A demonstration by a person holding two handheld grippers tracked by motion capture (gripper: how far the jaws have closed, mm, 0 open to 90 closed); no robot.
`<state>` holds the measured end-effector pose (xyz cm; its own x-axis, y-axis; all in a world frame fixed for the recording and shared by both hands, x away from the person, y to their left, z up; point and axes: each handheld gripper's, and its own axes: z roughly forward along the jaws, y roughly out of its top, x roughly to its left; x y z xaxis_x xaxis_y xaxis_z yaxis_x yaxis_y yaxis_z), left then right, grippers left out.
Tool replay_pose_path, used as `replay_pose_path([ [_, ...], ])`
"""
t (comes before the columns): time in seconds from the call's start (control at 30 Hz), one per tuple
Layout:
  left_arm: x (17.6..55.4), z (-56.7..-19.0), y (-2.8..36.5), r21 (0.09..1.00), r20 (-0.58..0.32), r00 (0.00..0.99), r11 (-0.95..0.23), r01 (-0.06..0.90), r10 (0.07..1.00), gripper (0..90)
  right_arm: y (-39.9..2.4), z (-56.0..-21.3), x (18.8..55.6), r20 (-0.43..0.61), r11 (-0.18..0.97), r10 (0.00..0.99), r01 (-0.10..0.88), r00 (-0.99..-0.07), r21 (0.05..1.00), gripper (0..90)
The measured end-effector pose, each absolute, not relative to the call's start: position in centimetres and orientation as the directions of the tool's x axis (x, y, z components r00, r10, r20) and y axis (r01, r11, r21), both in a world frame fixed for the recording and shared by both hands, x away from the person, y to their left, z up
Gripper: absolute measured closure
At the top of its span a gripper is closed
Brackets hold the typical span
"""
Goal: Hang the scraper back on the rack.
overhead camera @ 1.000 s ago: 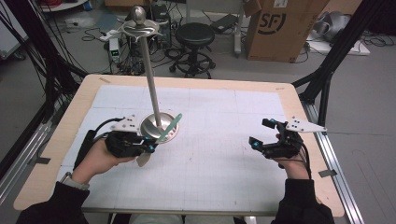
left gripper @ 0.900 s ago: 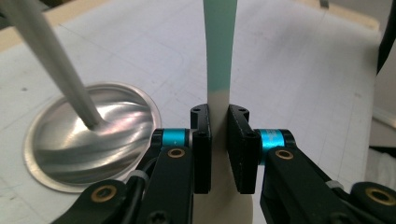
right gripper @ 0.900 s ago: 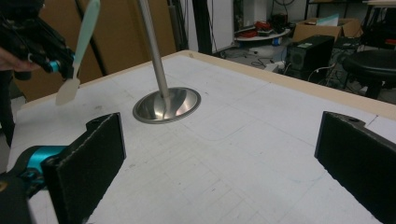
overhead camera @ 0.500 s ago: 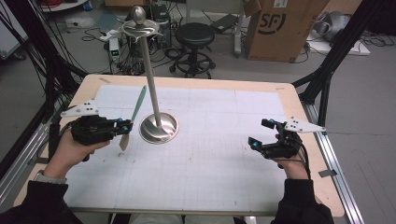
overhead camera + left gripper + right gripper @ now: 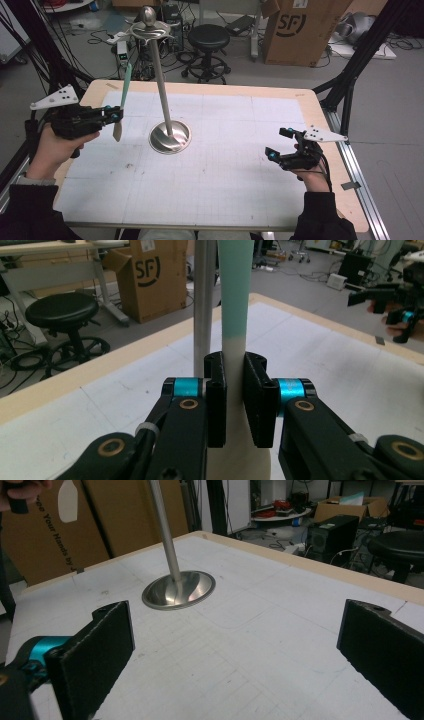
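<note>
The left gripper (image 5: 111, 116) has its two black pads clamped on a long, flat spatula (image 5: 122, 100), which has a mint-green handle above and a cream blade below; it hangs nearly upright in the air over the table's left edge, well clear of the surface and just left of the metal stand (image 5: 161, 85). In the left gripper view the jaws pinch the cream neck of the spatula (image 5: 235, 315) right below where the green begins. The tool looks light and thin, likely silicone or plastic, so it should flex a little at the blade and could pivot or slide between smooth pads if swung; a hold near the neck, as now, keeps the long handle from levering round. The stand is a slim steel pole rising from a round dished base (image 5: 170, 137) to a hooked crown near its top, and it probably tips easily if knocked high up. The right gripper (image 5: 281, 150) rests low over the table's right side with its jaws wide apart and nothing between them. The table (image 5: 235, 180) is a pale gridded mat with a wooden border, smooth and lightly marked. Beyond it stand a black stool (image 5: 210, 37), a cardboard box (image 5: 300, 30), cables and black frame struts on a grey floor.
</note>
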<state>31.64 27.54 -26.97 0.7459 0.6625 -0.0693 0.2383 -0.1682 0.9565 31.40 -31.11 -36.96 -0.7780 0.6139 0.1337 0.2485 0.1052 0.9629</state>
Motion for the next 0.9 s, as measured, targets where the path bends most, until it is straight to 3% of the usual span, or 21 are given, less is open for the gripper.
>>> replay_pose_path([
  [0.3, 32.2, -24.8, 28.2, 0.975, -0.076, 0.728, -0.101, 0.196, 0.682, 80.6, -31.2, -37.0, 31.4, 0.143, 0.099, 0.616, 0.256, -0.774, 0.962, 0.8],
  [0.9, 32.9, -23.1, 27.7, 0.981, -0.058, 0.707, -0.091, 0.172, 0.705, 80.5, -31.2, -37.1, 31.5, 0.141, 0.100, 0.617, 0.256, -0.774, 0.962, 0.8],
])
